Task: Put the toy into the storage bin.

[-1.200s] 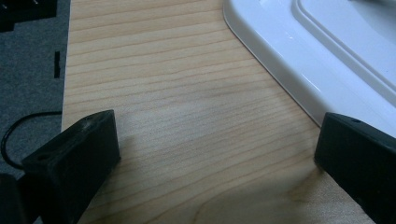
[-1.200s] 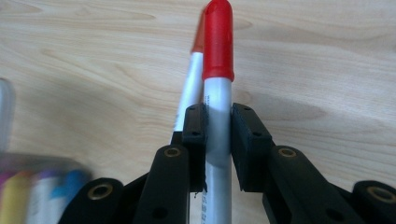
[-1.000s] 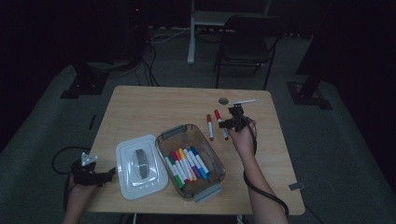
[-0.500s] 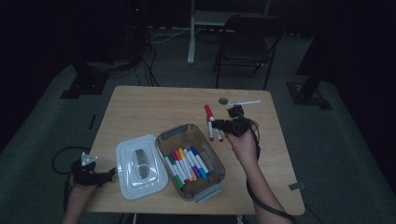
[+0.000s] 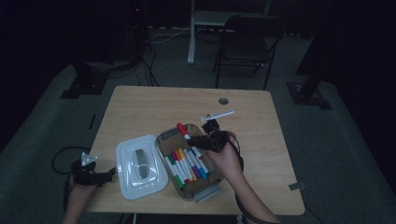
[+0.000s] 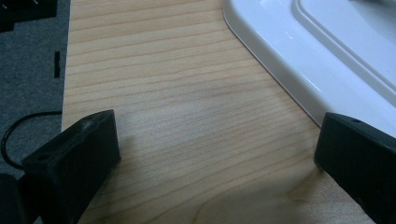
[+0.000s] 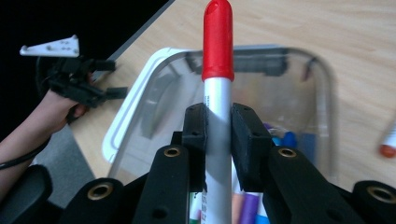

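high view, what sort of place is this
Probably a dim lab or office room set up for recording: a lone wooden table on grey carpet, a folding chair behind it, and cables across the floor.

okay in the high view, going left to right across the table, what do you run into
Left tool → white lid → clear bin of markers → right tool gripping the red marker.

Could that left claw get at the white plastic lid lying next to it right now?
Probably yes. The left claw is open, and the white plastic lid lies just ahead with only bare wooden table between them.
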Motion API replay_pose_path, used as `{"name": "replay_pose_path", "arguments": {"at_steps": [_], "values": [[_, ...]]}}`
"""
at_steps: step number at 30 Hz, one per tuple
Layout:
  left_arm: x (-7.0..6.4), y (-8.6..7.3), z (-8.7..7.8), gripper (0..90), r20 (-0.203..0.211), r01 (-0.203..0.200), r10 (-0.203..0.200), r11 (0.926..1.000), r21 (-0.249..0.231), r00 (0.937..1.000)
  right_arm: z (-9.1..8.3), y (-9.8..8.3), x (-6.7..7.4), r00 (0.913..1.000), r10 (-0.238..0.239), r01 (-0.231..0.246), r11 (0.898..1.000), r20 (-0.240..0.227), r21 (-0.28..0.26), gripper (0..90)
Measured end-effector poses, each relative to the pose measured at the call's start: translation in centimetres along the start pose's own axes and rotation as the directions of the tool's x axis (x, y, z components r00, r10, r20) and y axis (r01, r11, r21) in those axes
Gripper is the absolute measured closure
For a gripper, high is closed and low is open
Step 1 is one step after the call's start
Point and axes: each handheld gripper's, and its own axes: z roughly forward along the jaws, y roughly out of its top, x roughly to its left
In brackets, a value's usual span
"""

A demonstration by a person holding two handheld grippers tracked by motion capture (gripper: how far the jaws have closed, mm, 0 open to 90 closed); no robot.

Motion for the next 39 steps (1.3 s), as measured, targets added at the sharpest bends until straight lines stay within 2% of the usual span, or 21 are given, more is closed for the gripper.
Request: {"name": "replay_pose_path", "arguments": {"at_steps": [5, 6, 7, 12, 15, 18, 20, 21, 24, 27, 28, 29, 30, 32, 33, 34, 39], "values": [[0.0, 0.0, 0.0, 0.5, 0.0, 0.0, 0.0, 1.0, -0.001, 1.0, 1.1, -0.4, 0.8, 0.9998, -0.008, 0.009, 1.0, -0.019, 0.028, 76.9], [0.0, 0.0, 0.0, 0.5, 0.0, 0.0, 0.0, 1.0, 0.001, 1.0, 1.5, -0.6, 1.2, 0.9996, -0.013, 0.014, 0.999, -0.024, 0.04, 76.9], [0.0, 0.0, 0.0, 0.5, 0.0, 0.0, 0.0, 1.0, 0.001, 1.0, 2.6, -0.9, 1.9, 0.9992, -0.025, 0.027, 0.997, -0.031, 0.073, 76.9], [0.0, 0.0, 0.0, 0.5, 0.0, 0.0, 0.0, 1.0, 0.001, 1.0, 4.1, -1.2, 2.6, 0.9987, -0.034, 0.038, 0.993, -0.038, 0.115, 76.9], [0.0, 0.0, 0.0, 0.5, 0.0, 0.0, 0.0, 1.0, 0.001, 1.0, 5.4, -1.5, 3.0, 0.9986, -0.042, 0.046, 0.988, -0.034, 0.149, 76.9], [0.0, 0.0, 0.0, 0.5, 0.0, 0.001, -0.001, 1.0, 0.0, 1.0, 6.5, -1.8, 3.3, 0.9979, -0.052, 0.058, 0.979, -0.038, 0.196, 76.9], [0.0, 0.0, 0.0, 0.5, 0.0, 0.0, 0.0, 1.0, 0.0, 1.0, 7.3, -2.0, 3.4, 0.997, -0.067, 0.074, 0.967, -0.037, 0.245, 76.9], [0.0, 0.0, 0.0, 0.5, 0.0, 0.0, 0.0, 1.0, 0.0, 1.0, 7.3, -2.0, 3.4, 0.997, -0.067, 0.074, 0.967, -0.037, 0.245, 76.9], [0.0, 0.0, 0.0, 0.5, 0.0, 0.0, 0.0, 1.0, -0.001, 1.0, 8.0, -2.1, 3.4, 0.9962, -0.079, 0.087, 0.954, -0.037, 0.286, 76.8], [0.0, 0.0, 0.0, 0.5, 0.0, 0.0, 0.0, 1.0, 0.0, 1.0, 8.9, -2.2, 3.4, 0.9956, -0.084, 0.093, 0.937, -0.043, 0.336, 76.6], [0.0, 0.0, 0.0, 0.5, 0.0, -0.001, 0.001, 1.0, 0.001, 1.0, 9.3, -2.3, 3.4, 0.9946, -0.093, 0.104, 0.926, -0.048, 0.362, 76.6], [0.0, 0.0, 0.0, 0.5, 0.0, 0.0, 0.0, 1.0, -0.001, 1.0, 9.6, -2.3, 3.3, 0.9944, -0.092, 0.105, 0.923, -0.051, 0.369, 76.6], [0.0, 0.0, 0.0, 0.5, 0.0, 0.0, 0.0, 1.0, 0.0, 1.0, 10.1, -2.3, 3.4, 0.9934, -0.103, 0.115, 0.914, -0.05, 0.39, 76.5], [0.0, 0.0, 0.0, 0.5, 0.0, 0.0, 0.0, 1.0, 0.0, 1.0, 10.3, -2.3, 3.3, 0.9936, -0.101, 0.112, 0.911, -0.049, 0.397, 76.3], [0.0, 0.0, 0.0, 0.5, 0.0, -0.002, 0.002, 1.0, 0.001, 1.0, 10.6, -2.2, 3.2, 0.9939, -0.101, 0.111, 0.902, -0.045, 0.418, 76.1], [0.0, 0.0, 0.0, 0.5, 0.0, -0.003, 0.003, 1.0, 0.003, 1.0, 10.6, -2.2, 3.2, 0.9939, -0.101, 0.111, 0.902, -0.045, 0.418, 76.1], [0.0, 0.0, 0.0, 0.5, 0.001, -0.001, 0.001, 1.0, 0.001, 1.0, 11.4, -2.1, 3.0, 0.9944, -0.101, 0.104, 0.881, -0.031, 0.461, 75.1]]}}
